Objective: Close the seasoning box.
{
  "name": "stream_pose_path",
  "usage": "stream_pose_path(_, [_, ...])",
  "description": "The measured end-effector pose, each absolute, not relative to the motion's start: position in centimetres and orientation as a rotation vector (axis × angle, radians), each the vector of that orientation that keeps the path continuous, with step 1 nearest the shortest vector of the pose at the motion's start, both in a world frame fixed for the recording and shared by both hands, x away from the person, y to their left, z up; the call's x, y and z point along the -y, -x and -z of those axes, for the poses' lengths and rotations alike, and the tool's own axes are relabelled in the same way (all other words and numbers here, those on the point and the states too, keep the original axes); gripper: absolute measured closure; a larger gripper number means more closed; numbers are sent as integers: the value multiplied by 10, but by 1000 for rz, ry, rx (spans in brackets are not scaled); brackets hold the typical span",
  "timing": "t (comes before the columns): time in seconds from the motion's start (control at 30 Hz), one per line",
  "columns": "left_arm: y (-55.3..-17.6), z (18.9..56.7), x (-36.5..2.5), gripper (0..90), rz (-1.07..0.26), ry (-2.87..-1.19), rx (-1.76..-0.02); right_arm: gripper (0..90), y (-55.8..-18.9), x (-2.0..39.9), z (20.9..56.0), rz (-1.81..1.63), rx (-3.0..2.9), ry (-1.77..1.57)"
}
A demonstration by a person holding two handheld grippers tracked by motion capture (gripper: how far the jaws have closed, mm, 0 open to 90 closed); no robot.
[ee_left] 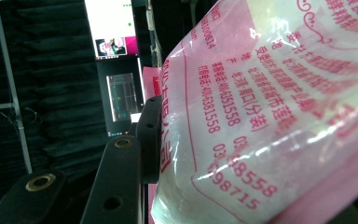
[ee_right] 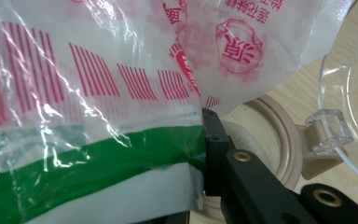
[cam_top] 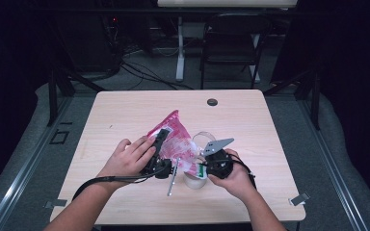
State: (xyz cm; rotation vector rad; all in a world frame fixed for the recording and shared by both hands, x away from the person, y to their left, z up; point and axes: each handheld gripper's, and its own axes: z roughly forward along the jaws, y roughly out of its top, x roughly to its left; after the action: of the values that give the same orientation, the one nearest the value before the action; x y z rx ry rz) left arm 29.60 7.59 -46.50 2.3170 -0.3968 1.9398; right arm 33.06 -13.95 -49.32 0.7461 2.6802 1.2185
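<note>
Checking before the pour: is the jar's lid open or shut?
Open. The clear lid is swung back on its hinge, leaving the jar rim uncovered beneath the bag.

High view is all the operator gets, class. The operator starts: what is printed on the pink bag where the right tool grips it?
Observer: A green band crosses the bag beside the right tool, with red bars printed above it.
Operator: What sits beneath that tool?
Observer: An open jar with a beige rim; its clear hinged lid is swung aside.
Operator: And at the other side?
Observer: The left tool presses one pad on the bag's side, which bears red printed digits.
</note>
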Motion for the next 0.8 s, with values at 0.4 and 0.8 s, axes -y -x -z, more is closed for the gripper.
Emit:
stream_pose_path(0.4, [-296, 469, -80, 617, -1938, -2320, 384, 900, -331, 139, 493, -1212, -2678, -745])
stream_pose_path(0.8, [-296, 474, -84, 615, -1926, -2328, 349, 900, -330, 139, 492, -1222, -2676, -738])
